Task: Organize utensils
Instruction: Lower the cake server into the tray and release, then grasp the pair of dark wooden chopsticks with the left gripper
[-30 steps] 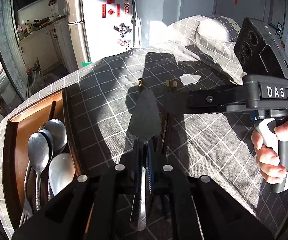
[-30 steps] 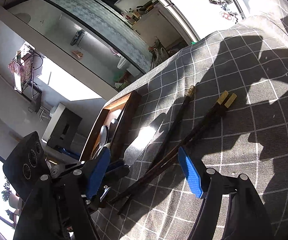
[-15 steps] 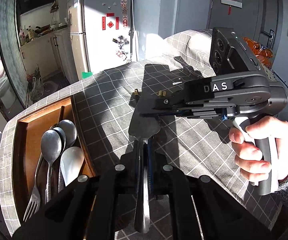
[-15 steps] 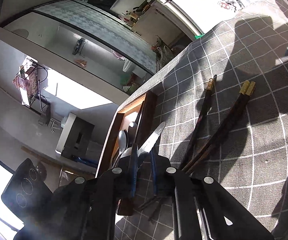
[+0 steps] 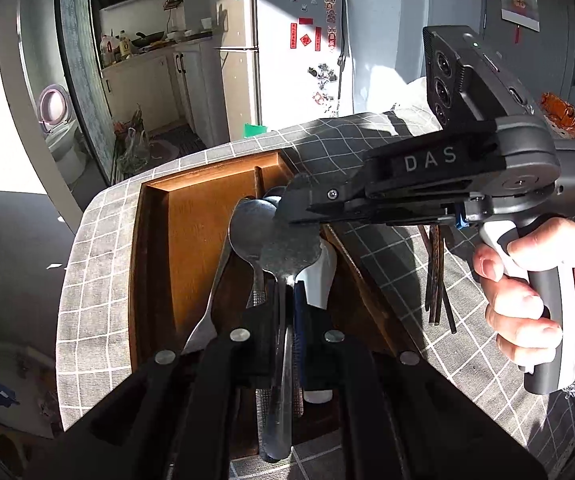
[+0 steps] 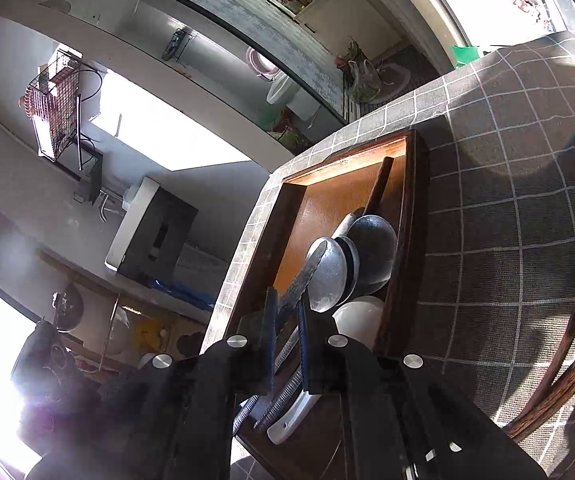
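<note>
A flat metal cake server (image 5: 291, 248) hangs over the wooden tray (image 5: 191, 240). My left gripper (image 5: 287, 320) is shut on its handle. My right gripper (image 5: 287, 210) reaches in from the right, held by a hand (image 5: 527, 280), and pinches the server's blade. In the right wrist view that blade (image 6: 301, 276) shows edge-on between the blue pads of the right gripper (image 6: 285, 312). Under the server in the tray (image 6: 327, 200) lie metal spoons (image 5: 243, 232) (image 6: 371, 252), a white ceramic spoon (image 5: 319, 280) (image 6: 357, 316) and a fork (image 5: 207, 312).
Dark chopsticks (image 5: 435, 272) (image 6: 567, 368) lie on the grey checked tablecloth (image 5: 387, 260) right of the tray. The tray's left compartment shows bare wood. The table edge drops off just left of the tray. A fridge (image 5: 287, 60) stands behind.
Both grippers carried the server left, from above the cloth to above the tray. The right gripper, open a second ago near the chopsticks, has shut on the blade.
</note>
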Demonstrator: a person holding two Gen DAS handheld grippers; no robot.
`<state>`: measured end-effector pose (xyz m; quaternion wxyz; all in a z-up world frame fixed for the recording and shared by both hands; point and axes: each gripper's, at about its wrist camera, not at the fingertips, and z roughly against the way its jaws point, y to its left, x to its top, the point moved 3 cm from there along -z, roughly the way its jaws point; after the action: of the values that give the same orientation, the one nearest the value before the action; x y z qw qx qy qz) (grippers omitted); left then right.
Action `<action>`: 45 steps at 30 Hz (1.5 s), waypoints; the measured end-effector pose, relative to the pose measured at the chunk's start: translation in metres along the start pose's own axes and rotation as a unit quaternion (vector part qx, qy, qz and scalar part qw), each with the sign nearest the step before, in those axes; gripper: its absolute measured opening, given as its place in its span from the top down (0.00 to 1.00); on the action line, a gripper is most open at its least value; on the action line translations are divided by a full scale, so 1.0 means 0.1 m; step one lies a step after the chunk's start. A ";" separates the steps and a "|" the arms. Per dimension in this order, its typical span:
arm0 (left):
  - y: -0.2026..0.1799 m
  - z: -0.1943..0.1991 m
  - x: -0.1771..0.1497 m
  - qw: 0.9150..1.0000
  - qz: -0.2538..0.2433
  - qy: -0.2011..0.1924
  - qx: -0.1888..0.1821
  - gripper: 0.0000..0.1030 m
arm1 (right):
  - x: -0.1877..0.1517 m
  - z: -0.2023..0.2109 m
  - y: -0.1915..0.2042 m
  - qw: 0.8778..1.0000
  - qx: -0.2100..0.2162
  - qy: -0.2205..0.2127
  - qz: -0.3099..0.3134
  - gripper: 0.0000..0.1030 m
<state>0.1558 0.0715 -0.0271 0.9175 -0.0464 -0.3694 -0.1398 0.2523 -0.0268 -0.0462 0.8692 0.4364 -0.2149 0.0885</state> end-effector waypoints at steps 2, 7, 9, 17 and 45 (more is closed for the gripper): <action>0.09 -0.06 -0.03 1.000 0.009 0.003 0.008 0.92 | 0.02 -0.13 0.02 1.000 -0.012 0.006 0.006 0.90; 0.20 -0.18 -0.07 0.999 0.025 0.007 0.022 0.95 | 0.02 -0.18 0.05 0.999 -0.029 0.016 0.022 0.81; 0.23 -0.20 -0.07 0.999 0.028 0.011 0.027 0.96 | -0.01 -0.05 0.07 0.999 -0.028 0.011 0.030 0.66; 0.17 -0.07 -0.06 0.998 0.025 -0.013 0.054 0.46 | -0.07 0.93 -0.25 0.996 -0.064 -0.031 0.056 0.39; -1.29 -0.55 -0.08 0.992 -0.094 0.056 -0.064 0.60 | -0.28 1.82 -1.23 0.991 -0.079 -0.107 0.010 0.37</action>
<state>0.1496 -0.0609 -0.0749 0.9147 -0.0624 -0.3106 -0.2511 0.2154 -0.2449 -0.0512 0.8721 0.3713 -0.3170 0.0324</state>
